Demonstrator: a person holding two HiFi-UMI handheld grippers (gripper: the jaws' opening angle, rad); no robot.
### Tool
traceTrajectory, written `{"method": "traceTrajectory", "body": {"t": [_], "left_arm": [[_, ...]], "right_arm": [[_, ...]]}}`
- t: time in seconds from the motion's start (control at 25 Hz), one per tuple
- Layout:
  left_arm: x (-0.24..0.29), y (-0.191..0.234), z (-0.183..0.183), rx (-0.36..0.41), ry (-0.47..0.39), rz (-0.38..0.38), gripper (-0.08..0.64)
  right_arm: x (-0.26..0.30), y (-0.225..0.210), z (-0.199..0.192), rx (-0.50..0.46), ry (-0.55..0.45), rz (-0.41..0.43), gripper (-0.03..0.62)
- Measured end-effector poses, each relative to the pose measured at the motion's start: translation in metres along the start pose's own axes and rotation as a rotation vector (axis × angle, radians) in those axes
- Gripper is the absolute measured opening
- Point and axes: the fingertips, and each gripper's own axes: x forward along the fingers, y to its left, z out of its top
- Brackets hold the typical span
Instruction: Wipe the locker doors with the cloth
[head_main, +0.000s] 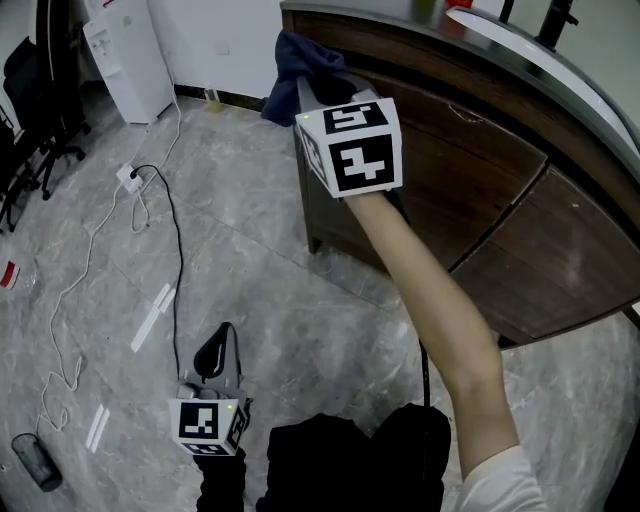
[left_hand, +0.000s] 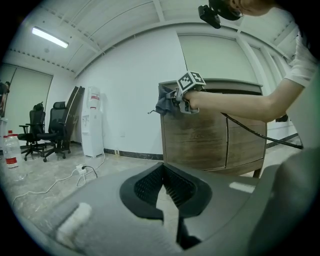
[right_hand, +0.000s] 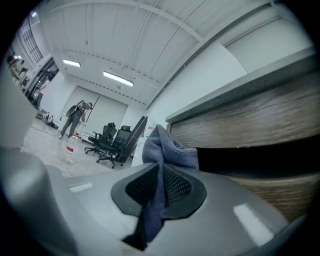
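A dark blue cloth (head_main: 298, 62) is pinched in my right gripper (head_main: 316, 86), which is shut on it and held up at the top left corner of the brown wooden locker (head_main: 470, 190). In the right gripper view the cloth (right_hand: 167, 149) bunches out past the jaws, close to the locker's door (right_hand: 260, 117) under its grey top. My left gripper (head_main: 215, 352) hangs low over the floor, away from the locker, shut with nothing in it. The left gripper view shows the cloth (left_hand: 164, 102) against the locker's corner (left_hand: 212, 140).
A white water dispenser (head_main: 125, 50) stands by the far wall. A power strip with cables (head_main: 130, 178) lies on the marble floor. Black office chairs (head_main: 40, 100) are at the left. A dark cylinder (head_main: 35, 460) lies near my feet. A person (right_hand: 75, 117) stands far off.
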Motion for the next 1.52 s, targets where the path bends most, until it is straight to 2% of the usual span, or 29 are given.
{"method": "traceTrajectory", "body": {"t": [0.4,0.52,0.68,0.84,0.96,1.12,1.28,1.44,1.52], "left_arm": [[0.02,-0.045,0.007,0.001,0.005,-0.044,0.002],[0.022,-0.059,0.025,-0.003,0.021,-0.039,0.002],[0.015,-0.075,0.068,-0.006,0.051,-0.038,0.002],[0.001,-0.094,0.131,-0.003,0.116,-0.073,0.002],[-0.015,-0.102,0.181,-0.012,0.158,-0.094,0.002],[-0.035,-0.106,0.261,-0.027,0.193,-0.118,0.002],[-0.053,-0.112,0.353,-0.028,0.194,-0.165,0.002],[-0.068,-0.123,0.445,-0.009,0.168,-0.248,0.002],[-0.077,-0.126,0.485,-0.002,0.153,-0.291,0.002]], "right_arm": [[-0.058,0.009,0.002,0.014,-0.037,0.111,0.031],[-0.079,0.009,0.0,0.017,-0.031,0.151,0.031],[-0.113,0.005,0.007,0.013,-0.015,0.229,0.031],[-0.152,0.001,0.027,0.069,0.037,0.296,0.03],[-0.184,-0.005,0.055,0.115,0.092,0.3,0.029],[-0.222,-0.027,0.12,0.215,0.117,0.245,0.029],[-0.268,-0.056,0.195,0.29,0.144,0.174,0.029],[-0.319,-0.084,0.266,0.292,0.183,0.096,0.029],[-0.344,-0.098,0.302,0.313,0.185,0.031,0.029]]}}
